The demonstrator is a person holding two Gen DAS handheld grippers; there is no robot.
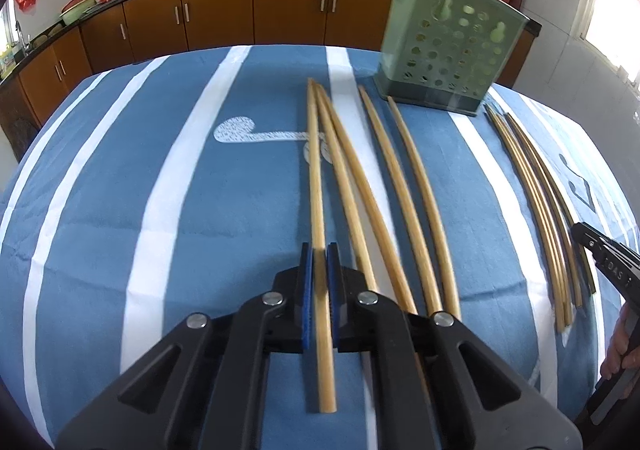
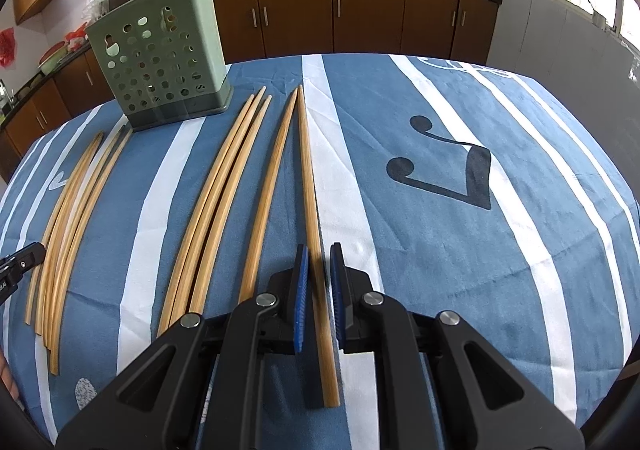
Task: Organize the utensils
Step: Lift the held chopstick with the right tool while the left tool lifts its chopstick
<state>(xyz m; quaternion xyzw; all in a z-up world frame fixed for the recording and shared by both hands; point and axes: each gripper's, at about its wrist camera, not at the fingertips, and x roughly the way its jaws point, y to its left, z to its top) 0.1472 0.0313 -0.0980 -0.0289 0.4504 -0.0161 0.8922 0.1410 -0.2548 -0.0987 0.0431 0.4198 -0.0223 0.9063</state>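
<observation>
Several wooden chopsticks lie lengthwise on a blue-and-white striped tablecloth [image 1: 120, 178]. My left gripper [image 1: 319, 252] has its blue pads closed against the leftmost chopstick [image 1: 316, 186]. Other chopsticks [image 1: 404, 186] lie to its right, and a further bundle [image 1: 532, 210] lies far right. My right gripper [image 2: 319, 252] straddles the rightmost chopstick [image 2: 308, 178] with small gaps on both sides. A green perforated utensil holder [image 1: 448, 46] stands upright at the far side; it also shows in the right wrist view [image 2: 160, 54].
The right gripper's body [image 1: 600, 258] shows at the left view's right edge. The left gripper's tip [image 2: 20, 262] shows at the right view's left edge. Brown kitchen cabinets [image 1: 256, 10] and a counter with woks stand beyond the table.
</observation>
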